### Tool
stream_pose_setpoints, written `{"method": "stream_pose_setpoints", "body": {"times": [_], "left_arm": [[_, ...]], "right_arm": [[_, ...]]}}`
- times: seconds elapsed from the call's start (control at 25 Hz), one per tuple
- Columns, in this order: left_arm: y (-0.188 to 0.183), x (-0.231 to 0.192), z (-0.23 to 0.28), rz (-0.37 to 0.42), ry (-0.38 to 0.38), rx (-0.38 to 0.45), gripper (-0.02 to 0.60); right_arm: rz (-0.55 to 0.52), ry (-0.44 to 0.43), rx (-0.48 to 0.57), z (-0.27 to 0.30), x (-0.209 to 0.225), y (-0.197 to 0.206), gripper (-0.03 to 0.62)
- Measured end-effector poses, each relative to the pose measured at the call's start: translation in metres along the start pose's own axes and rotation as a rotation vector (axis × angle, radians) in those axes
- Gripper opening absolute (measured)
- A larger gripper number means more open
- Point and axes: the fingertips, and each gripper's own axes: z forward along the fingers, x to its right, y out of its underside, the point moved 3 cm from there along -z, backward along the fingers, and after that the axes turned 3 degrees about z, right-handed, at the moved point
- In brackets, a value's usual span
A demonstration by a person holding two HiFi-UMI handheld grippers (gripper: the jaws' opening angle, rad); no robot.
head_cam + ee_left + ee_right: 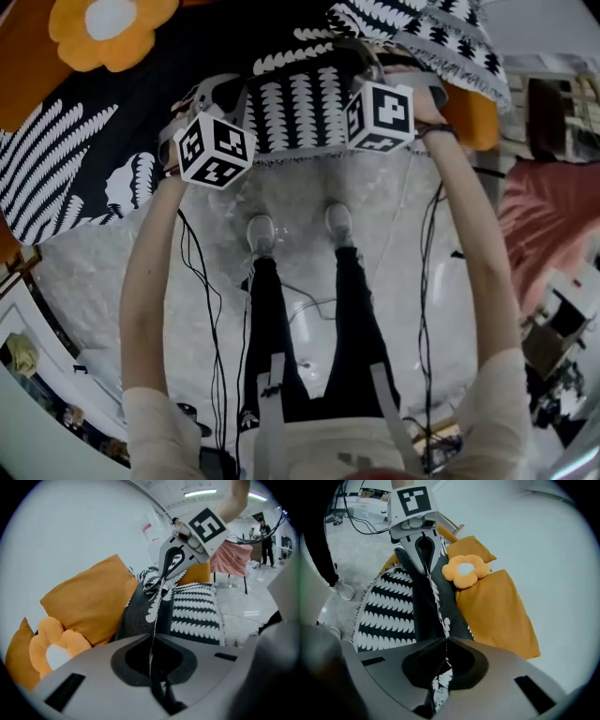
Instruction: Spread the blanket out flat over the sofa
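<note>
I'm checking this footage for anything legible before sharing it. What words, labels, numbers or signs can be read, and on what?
No readable text anywhere.
Pale sheet with a red patch on the white wall: too blurred to read.
Black-and-white marker cube on the left and black-and-white marker cube on the right: square code patterns only, no words.
Black-and-white patterned blanket: leaf-like print, no lettering.

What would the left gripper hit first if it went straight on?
The blanket it grips: the cloth stretches straight ahead of the left gripper toward the right gripper. Depth beyond is unclear.
</note>
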Motion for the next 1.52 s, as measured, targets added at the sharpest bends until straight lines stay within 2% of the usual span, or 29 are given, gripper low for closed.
{"method": "stream_pose_setpoints", "body": {"times": [0.24, 0.4, 0.64, 0.88, 1.12, 1.2, 1.32, 1.36, 1.44, 1.52], "left_arm": [[-0.046, 0.078, -0.070, -0.007, 0.167, 0.122, 0.008], [-0.068, 0.142, -0.103, -0.015, 0.232, 0.153, 0.008], [-0.057, 0.262, -0.131, -0.020, 0.339, 0.059, 0.008], [-0.079, 0.400, -0.147, -0.004, 0.498, -0.029, 0.008], [-0.047, 0.497, -0.150, 0.015, 0.648, -0.124, 0.008], [-0.034, 0.522, -0.143, -0.014, 0.661, -0.146, 0.008], [-0.004, 0.552, -0.130, -0.138, 0.684, -0.195, 0.008], [0.007, 0.560, -0.128, -0.150, 0.694, -0.213, 0.008], [0.026, 0.568, -0.125, -0.117, 0.703, -0.247, 0.006], [0.040, 0.569, -0.119, -0.111, 0.708, -0.273, 0.008]], "right_arm": [[0.047, 0.027, -0.033, -0.095, -0.040, 0.028, 0.008], [0.089, 0.021, -0.033, -0.156, -0.087, 0.057, 0.008], [0.069, -0.077, -0.003, -0.214, -0.171, 0.084, 0.008], [0.073, -0.205, -0.005, -0.282, -0.251, 0.147, 0.008], [0.093, -0.346, -0.041, -0.304, -0.343, 0.167, 0.008], [0.117, -0.392, -0.061, -0.306, -0.377, 0.177, 0.008], [0.133, -0.486, -0.107, -0.309, -0.435, 0.187, 0.008], [0.134, -0.529, -0.121, -0.312, -0.453, 0.187, 0.008], [0.125, -0.601, -0.132, -0.317, -0.485, 0.181, 0.008], [0.100, -0.628, -0.133, -0.317, -0.511, 0.177, 0.008]]}}
